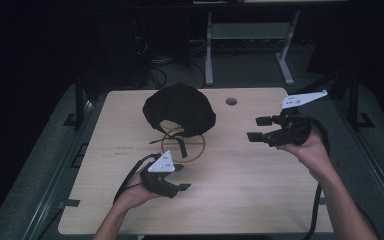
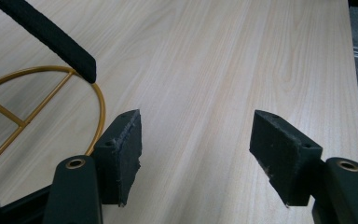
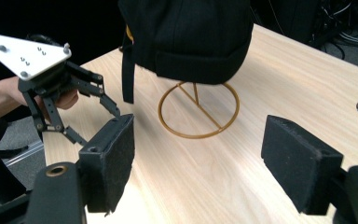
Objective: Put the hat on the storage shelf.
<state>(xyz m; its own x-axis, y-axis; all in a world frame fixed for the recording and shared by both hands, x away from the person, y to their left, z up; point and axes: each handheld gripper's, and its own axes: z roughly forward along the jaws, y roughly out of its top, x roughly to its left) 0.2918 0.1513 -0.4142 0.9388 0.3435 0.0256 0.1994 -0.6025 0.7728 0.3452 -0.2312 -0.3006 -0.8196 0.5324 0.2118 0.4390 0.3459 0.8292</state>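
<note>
Now the black cap [image 1: 180, 109] sits perched on its gold wire stand [image 1: 183, 145] so its strap [image 1: 179, 145] dangles free, with the left gripper [image 1: 180, 177] just in front of the stand and the right gripper [image 1: 260, 128] off beside it, both with jaws spread and holding nothing

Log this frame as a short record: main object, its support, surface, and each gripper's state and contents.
object: black fabric cap with a dangling strap
support: gold wire stand with a ring base, cap perched on top
surface: light wooden table
left gripper: open, nothing between its fingers, near the ring base
right gripper: open, nothing held, pointed toward the cap from the right
contact with cap: none
</note>
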